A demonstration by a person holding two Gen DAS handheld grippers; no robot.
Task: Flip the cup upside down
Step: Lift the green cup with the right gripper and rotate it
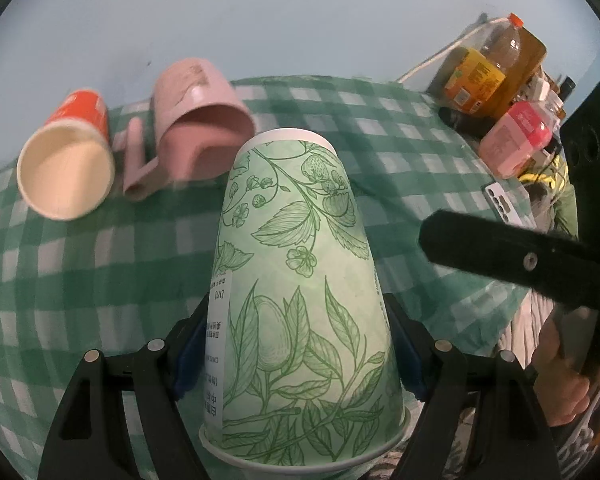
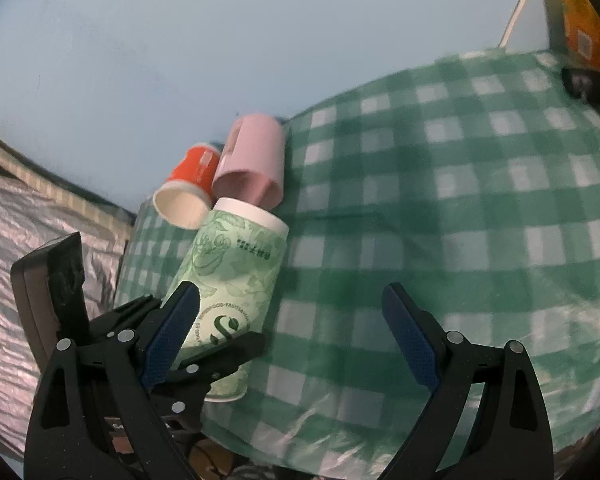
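Note:
A green leaf-patterned paper cup [image 1: 300, 292] is held between my left gripper's [image 1: 296, 344] blue pads, base pointing away and rim toward the camera. The left gripper is shut on it. The cup also shows in the right wrist view [image 2: 232, 280], tilted at the table's left edge with the left gripper [image 2: 204, 344] clamped round it. My right gripper [image 2: 292, 336] is open and empty above the checked cloth, to the right of the cup. Part of the right gripper's body [image 1: 512, 256] shows in the left wrist view.
An orange paper cup [image 1: 68, 164] and a pink plastic mug [image 1: 196, 120] lie on their sides on the green checked tablecloth [image 1: 412, 152]. Bottles [image 1: 484, 68] and a pink container [image 1: 516, 140] stand at the far right. A phone [image 1: 504, 204] lies near the edge.

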